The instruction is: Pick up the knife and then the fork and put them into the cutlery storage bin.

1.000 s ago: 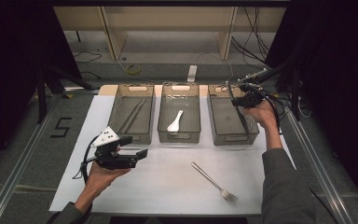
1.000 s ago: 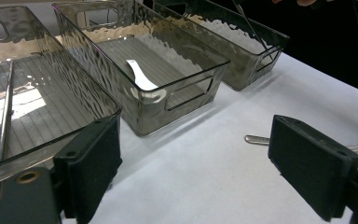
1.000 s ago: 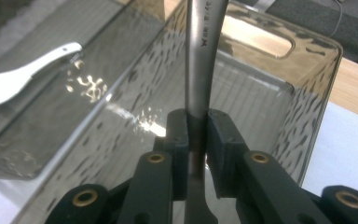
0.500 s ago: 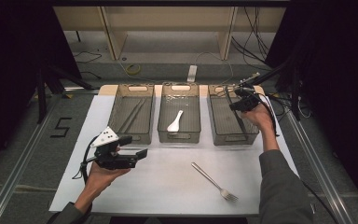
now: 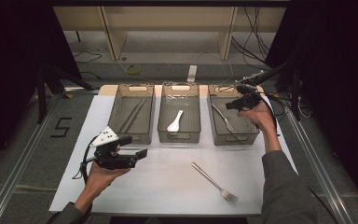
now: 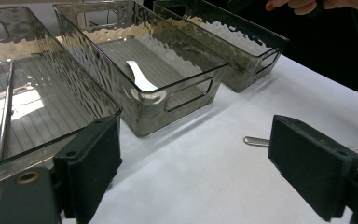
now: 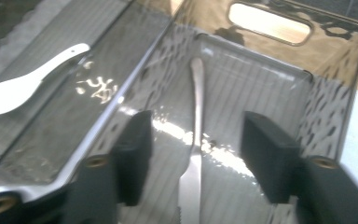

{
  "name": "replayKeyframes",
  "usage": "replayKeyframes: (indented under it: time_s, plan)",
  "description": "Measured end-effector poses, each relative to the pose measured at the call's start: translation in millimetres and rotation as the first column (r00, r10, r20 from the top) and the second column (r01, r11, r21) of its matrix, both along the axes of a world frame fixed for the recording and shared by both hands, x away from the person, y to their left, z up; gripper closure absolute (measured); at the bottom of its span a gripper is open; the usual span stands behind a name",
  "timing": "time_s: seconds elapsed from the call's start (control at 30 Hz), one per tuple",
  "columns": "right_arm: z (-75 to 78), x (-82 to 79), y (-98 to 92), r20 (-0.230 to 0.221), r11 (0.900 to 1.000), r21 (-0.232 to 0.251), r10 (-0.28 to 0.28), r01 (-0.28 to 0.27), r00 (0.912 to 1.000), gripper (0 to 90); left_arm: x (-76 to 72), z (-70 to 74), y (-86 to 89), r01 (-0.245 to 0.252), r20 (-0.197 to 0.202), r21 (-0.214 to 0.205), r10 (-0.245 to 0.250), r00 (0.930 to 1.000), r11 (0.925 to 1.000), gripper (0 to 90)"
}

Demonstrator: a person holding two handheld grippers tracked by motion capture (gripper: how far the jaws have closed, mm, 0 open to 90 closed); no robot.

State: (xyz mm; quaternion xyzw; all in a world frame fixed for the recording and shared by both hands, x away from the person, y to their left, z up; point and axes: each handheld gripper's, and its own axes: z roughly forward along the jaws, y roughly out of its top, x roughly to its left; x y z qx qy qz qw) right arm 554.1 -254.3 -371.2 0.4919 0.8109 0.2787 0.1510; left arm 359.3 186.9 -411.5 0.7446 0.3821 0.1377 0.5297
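Three smoky clear bins stand in a row on the white mat. The left bin (image 5: 131,114) holds metal chopsticks (image 6: 2,116). A white spoon (image 5: 175,121) lies in the middle bin (image 5: 179,114). In the right bin (image 5: 233,119) lies a metal fork (image 7: 193,154), and my right gripper (image 7: 196,156) hovers over it, open, jaws either side of it without touching. A second fork (image 5: 213,181) lies loose on the mat near the front. My left gripper (image 5: 137,154) is held open above the mat in front of the left bin, with nothing between its jaws.
The white mat (image 5: 168,186) covers a table with metal rails (image 5: 9,186) at both sides. Shelving and cables sit beyond the bins. A "5" mark (image 5: 60,127) is on the surface left of the mat.
My right gripper has shifted slightly over the right bin, and the fork now lies on the bin floor. The left gripper has not moved.
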Motion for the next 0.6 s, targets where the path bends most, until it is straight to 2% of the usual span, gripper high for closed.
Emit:
replayKeyframes:
  time_s: [0.23,0.4,0.6]
  plan:
    - [10.3,-11.3,4.6,0.001,0.9991,0.024,0.036,-0.036,0.9994,32.3,0.2,-0.1,0.2,0.0,0.0,0.0,0.0,1.0,1.0,16.2]
    - [17.4,-22.3,8.5,0.001,0.9973,0.037,0.063,-0.063,0.998,30.1,0.1,0.1,0.1,0.0,0.001,0.001,0.0,1.0,1.0,16.2]
    - [29.3,-42.1,22.2,0.015,0.9914,0.03,0.127,-0.127,0.9918,28.2,0.1,0.1,0.1,0.0,0.001,0.0,0.0,1.0,1.0,16.3]
